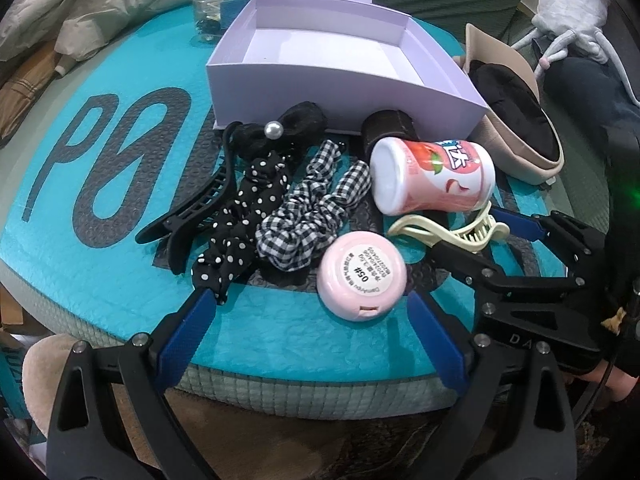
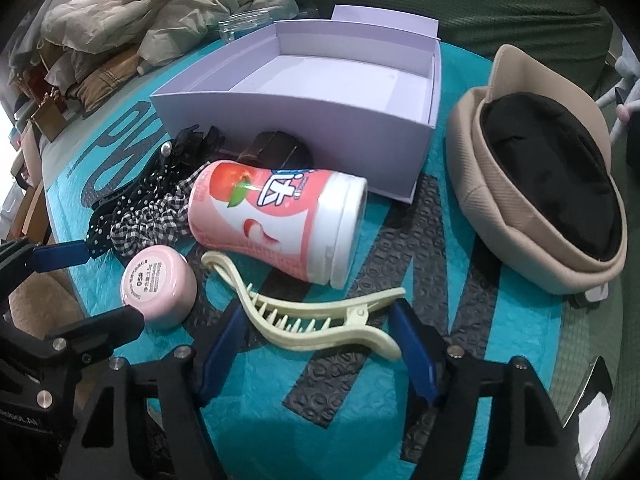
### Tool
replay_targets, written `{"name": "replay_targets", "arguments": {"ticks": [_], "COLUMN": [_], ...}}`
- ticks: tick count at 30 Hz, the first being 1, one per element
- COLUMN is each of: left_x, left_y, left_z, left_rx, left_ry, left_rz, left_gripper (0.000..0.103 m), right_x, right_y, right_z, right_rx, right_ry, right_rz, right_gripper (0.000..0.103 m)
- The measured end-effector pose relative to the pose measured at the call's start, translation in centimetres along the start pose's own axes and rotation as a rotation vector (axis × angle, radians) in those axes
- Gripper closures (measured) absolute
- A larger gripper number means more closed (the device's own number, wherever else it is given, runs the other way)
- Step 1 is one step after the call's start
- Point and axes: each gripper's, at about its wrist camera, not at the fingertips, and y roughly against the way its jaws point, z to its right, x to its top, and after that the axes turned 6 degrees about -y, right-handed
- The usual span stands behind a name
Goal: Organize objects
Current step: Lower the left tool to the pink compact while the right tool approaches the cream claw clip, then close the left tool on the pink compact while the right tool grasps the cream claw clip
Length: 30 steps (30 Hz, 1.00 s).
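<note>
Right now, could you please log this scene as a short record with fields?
surface: teal bubble mailer
container: open lilac cardboard box, empty
left gripper: open, straddling round pink compact
right gripper: open, straddling cream plastic claw clip
loose items: pink peach-print bottle lying down; gingham scrunchie

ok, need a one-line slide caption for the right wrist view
Open right gripper straddles a cream hair clip beside a tipped peach bottle, empty lilac box behind.
</note>
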Motion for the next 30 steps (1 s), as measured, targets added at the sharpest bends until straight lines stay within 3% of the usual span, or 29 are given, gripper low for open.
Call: {"name": "replay_targets", "arguments": {"ticks": [10, 14, 21, 24, 29, 30], "left_x": [0.3, 0.4, 0.3, 0.1, -0.3, -0.4], "left_y": [-0.4, -0.5, -0.5, -0.5, -0.1, -0.1], "left_z": [1.4, 1.5, 1.2, 1.3, 0.9, 0.9], "left_rx": [-0.015, -0.016, -0.035, -0.064, -0.074, -0.074], "left_ry": [-0.035, -0.035, -0.023, -0.036, -0.038, -0.039], "left_rz": [0.019, 0.029, 0.043, 0.048, 0.048, 0.047], "left_gripper": [0.007, 0.014, 0.036, 0.049, 0.053, 0.054], "right_x": [-0.9, -1.1, -1.2, -1.3, -1.5, -1.5], "right_y": [0.7, 0.8, 1.0, 1.2, 1.3, 1.4], "right_z": [1.1, 1.4, 1.2, 0.9, 0.2, 0.0], "right_rx": [-0.012, -0.01, -0.004, 0.036, 0.069, 0.085], "right_ry": [0.006, 0.004, 0.007, 0.013, 0.037, 0.043], "right_rz": [0.002, 0.003, -0.002, -0.005, -0.012, -0.015], "right_gripper": [0.039, 0.04, 0.044, 0.05, 0.059, 0.065]}}
